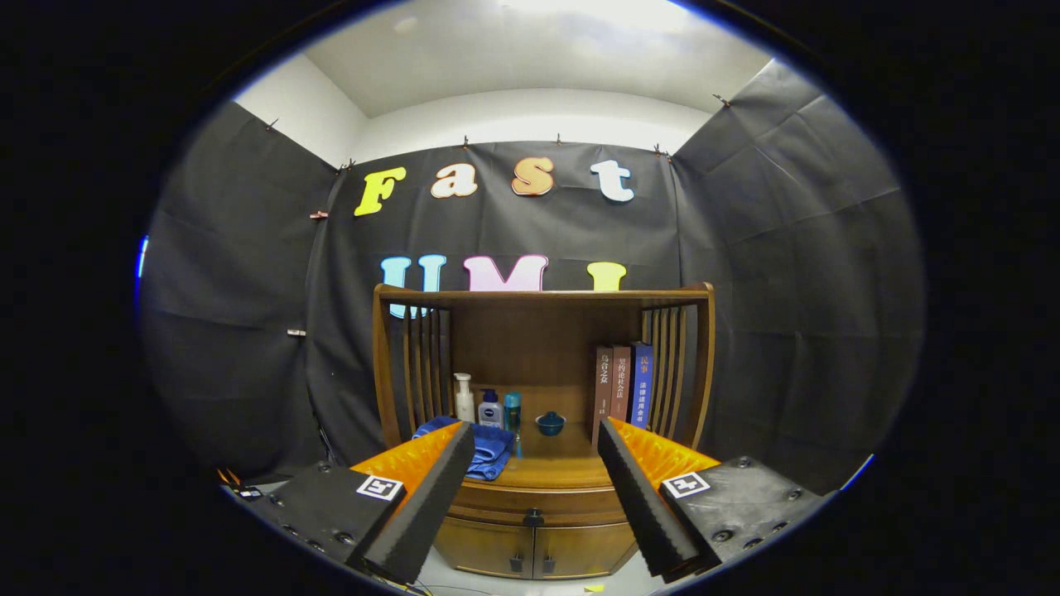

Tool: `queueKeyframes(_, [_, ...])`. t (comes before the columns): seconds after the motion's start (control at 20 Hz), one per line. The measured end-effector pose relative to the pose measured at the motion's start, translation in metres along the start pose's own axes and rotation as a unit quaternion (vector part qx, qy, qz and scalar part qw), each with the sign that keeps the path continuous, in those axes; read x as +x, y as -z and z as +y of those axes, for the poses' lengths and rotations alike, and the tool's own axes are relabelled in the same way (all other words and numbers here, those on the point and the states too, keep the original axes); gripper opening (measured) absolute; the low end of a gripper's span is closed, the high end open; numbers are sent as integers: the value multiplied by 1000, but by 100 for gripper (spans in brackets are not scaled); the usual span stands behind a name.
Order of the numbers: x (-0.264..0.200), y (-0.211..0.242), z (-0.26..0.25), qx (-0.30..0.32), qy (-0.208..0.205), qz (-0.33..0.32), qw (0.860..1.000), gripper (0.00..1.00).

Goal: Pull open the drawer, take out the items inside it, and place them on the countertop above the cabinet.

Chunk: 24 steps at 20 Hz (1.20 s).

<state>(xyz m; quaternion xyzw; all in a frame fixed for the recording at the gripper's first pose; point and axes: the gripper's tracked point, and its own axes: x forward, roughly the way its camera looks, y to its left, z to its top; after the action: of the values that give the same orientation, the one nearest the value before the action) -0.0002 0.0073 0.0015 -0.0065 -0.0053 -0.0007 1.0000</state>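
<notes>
Ahead of the fingers: cabinet (542,505); drawer (534,502) seen closed
Gripper (536,447): fingers held apart; nothing gripped
Countertop (555,469): folded blue cloth (484,447), small bowl (550,424)

Camera spot: we ride on the claw (537,463), its two fingers spread wide apart below us.
Facing: we look straight ahead at the front of the wooden cabinet (542,372).
Height: about level with its tabletop (553,472).
Nearness: near, yet apart from the cabinet.
</notes>
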Motion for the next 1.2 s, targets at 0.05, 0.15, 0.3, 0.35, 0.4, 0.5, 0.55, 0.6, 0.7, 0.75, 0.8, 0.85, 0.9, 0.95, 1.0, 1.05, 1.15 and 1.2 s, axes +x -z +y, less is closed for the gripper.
queueKeyframes(0.05, [1,-1,1,0,-1,-1,1000,98])
queueKeyframes(0.15, [0,-2,2,4,-1,-2,1000,98])
queueKeyframes(0.3, [3,-6,3,4,-1,-2,1000,98])
queueKeyframes(0.35, [4,-9,4,4,-2,-2,1000,98])
queueKeyframes(0.4, [5,-9,4,5,-2,-2,1000,98])
queueKeyframes(0.5, [9,-12,5,9,-2,0,1000,98])
queueKeyframes(0.55, [10,-13,5,9,-2,1,1000,98])
queueKeyframes(0.6, [13,-13,5,9,-1,2,1000,98])
queueKeyframes(0.7, [20,-11,7,8,-3,4,1000,98])
queueKeyframes(0.75, [25,-7,8,7,-3,7,1000,98])
queueKeyframes(0.8, [29,-1,9,7,-4,14,1000,98])
queueKeyframes(0.85, [33,7,9,5,-3,20,1000,98])
queueKeyframes(0.9, [38,16,10,3,-3,27,1000,98])
queueKeyframes(0.95, [43,27,10,-1,-2,35,999,98])
queueKeyframes(1.0, [48,39,11,-5,-2,45,999,98])
queueKeyframes(1.05, [53,51,12,-8,-2,53,999,98])
queueKeyframes(1.15, [62,72,12,-8,-3,65,998,98])
queueKeyframes(1.2, [68,82,13,-4,-3,70,998,98])
